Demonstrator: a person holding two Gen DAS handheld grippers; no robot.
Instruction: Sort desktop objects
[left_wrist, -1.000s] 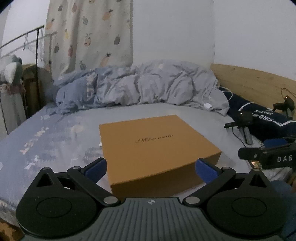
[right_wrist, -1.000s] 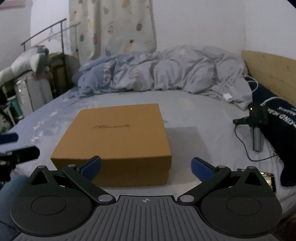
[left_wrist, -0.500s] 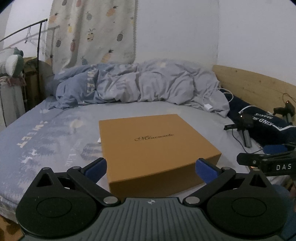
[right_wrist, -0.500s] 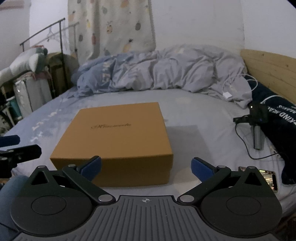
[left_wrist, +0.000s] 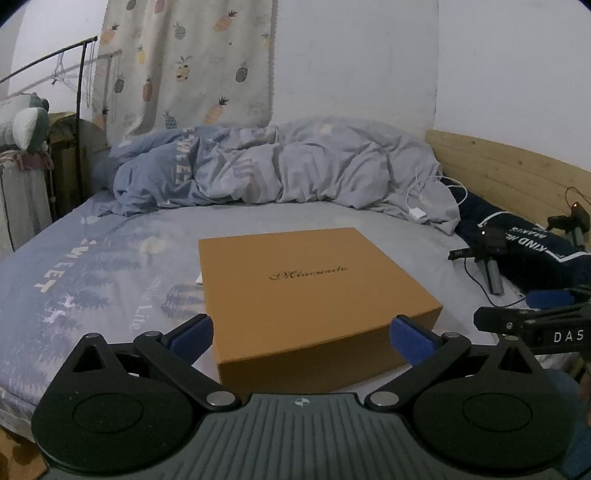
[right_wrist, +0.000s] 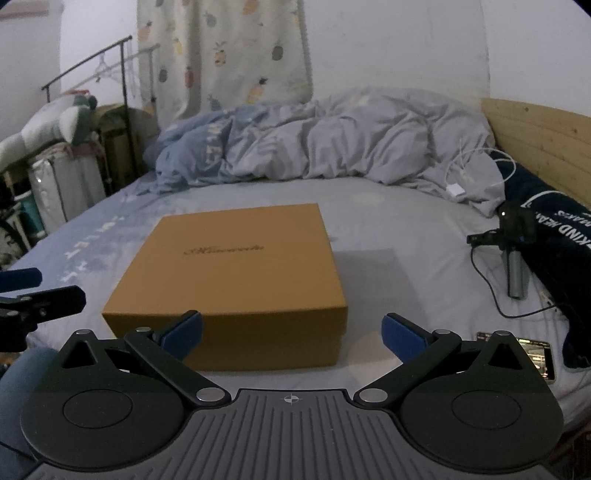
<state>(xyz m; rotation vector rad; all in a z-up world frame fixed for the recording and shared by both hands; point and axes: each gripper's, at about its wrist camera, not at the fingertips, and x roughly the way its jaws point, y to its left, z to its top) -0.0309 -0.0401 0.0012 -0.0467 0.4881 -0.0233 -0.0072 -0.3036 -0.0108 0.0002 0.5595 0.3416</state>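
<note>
Tan box (left_wrist: 314, 295), gold script unreadable, is sitting on the "SWEET" bedsheet (left_wrist: 74, 280); left gripper (left_wrist: 302, 334) and right gripper (right_wrist: 291, 330) are hovering wide open, empty.

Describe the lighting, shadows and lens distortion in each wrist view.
Left wrist view: dim, bluish room light, the wooden headboard bowed by the fisheye, dark vignette at the corners. Right wrist view: equally dim, a soft shadow on the sheet right of the box, its logo slightly blurred, and the phone screen glowing.
</note>
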